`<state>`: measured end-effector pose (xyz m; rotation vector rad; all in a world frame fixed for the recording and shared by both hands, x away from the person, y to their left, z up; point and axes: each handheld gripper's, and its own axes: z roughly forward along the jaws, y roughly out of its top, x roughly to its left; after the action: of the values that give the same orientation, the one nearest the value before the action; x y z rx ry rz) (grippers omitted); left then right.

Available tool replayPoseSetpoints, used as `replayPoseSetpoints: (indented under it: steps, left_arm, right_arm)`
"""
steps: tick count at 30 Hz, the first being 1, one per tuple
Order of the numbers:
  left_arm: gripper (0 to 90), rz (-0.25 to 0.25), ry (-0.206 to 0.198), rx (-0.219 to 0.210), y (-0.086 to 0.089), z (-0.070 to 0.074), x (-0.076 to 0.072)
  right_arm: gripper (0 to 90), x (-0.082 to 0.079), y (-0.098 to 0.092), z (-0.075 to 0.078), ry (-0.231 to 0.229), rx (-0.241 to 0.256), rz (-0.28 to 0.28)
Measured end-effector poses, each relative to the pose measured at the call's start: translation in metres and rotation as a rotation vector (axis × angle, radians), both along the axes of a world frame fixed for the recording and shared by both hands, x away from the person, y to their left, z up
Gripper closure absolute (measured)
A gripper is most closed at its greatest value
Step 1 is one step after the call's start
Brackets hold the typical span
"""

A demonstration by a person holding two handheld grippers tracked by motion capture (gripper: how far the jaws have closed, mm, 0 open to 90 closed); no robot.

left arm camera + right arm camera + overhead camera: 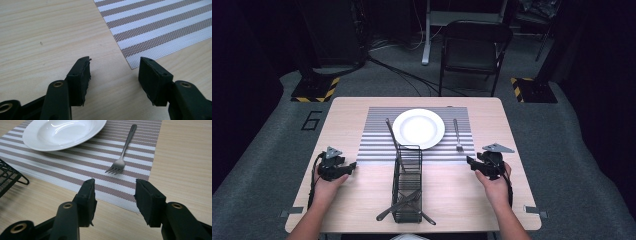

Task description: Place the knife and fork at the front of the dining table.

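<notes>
left hand-held gripper (pixel 113 71): spread, empty | right hand-held gripper (pixel 115 195): spread, empty | fork (pixel 123 152): handle tip cut off

Probably a lab or studio: dark room, floor cables (pixel 402 75), hazard-striped stand bases (pixel 314 90), folding chair (pixel 474 50).

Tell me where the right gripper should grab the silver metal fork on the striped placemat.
Grip the silver metal fork mid-handle, from above, jaws across its width. It lies flat, tines toward the right gripper, and the white plate crowds only one side.
</notes>
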<state>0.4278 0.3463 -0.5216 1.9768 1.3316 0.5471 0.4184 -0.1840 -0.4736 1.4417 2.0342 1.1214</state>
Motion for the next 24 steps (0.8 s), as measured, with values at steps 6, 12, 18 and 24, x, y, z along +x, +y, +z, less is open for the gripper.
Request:
replayPoseSetpoints:
  steps: [6,12,18,24]
  left_arm:
    - [44.6,-0.027,-0.008,0.011,-0.007,0.007,-0.003]
    - [45.8,-0.062,-0.017,-0.010,-0.017,0.020,-0.008]
    - [45.8,-0.107,-0.013,0.022,-0.032,0.037,-0.013]
    - [46.3,-0.153,-0.027,0.010,-0.045,0.056,-0.016]
  right_arm:
    - [48.3,-0.001,0.008,-0.007,0.024,-0.026,0.055]
    - [46.8,-0.002,0.010,-0.011,0.036,-0.031,0.059]
    - [46.6,-0.001,0.011,-0.016,0.047,-0.052,0.063]
    - [46.7,0.000,0.009,-0.017,0.058,-0.043,0.062]
